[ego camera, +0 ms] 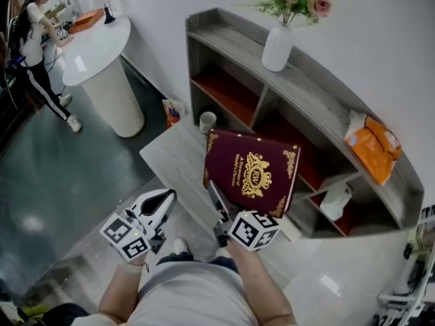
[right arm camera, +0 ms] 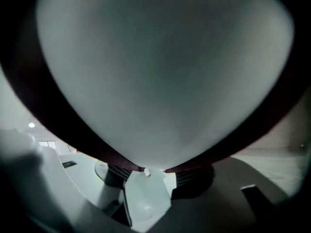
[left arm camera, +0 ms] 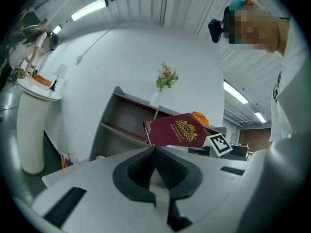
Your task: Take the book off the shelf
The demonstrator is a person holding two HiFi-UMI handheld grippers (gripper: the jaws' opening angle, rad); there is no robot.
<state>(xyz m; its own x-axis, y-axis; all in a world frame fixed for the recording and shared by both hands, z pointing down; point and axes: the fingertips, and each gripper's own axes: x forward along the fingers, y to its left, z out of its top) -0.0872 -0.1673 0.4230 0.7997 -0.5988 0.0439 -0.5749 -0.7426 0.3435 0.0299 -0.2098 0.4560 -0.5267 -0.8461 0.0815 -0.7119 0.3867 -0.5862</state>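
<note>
A maroon book (ego camera: 253,170) with gold ornament is in the air in front of the grey shelf (ego camera: 319,90), tilted and clear of its compartments. My right gripper (ego camera: 217,199) is shut on the book's lower edge. In the right gripper view the book (right arm camera: 160,72) fills the frame, its pale page edge between dark red covers, and the right gripper (right arm camera: 146,171) clamps it at the bottom. My left gripper (ego camera: 165,199) hangs lower left of the book, shut and holding nothing. From the left gripper view the book (left arm camera: 175,130) floats ahead, beyond the left gripper (left arm camera: 155,152).
A white vase (ego camera: 277,47) with flowers and an orange bag (ego camera: 372,145) stand on the shelf's top. A low grey table (ego camera: 170,158) lies under the book, with a cup (ego camera: 207,121) by the shelf. At far left are a round white counter (ego camera: 102,53) and a person (ego camera: 37,39).
</note>
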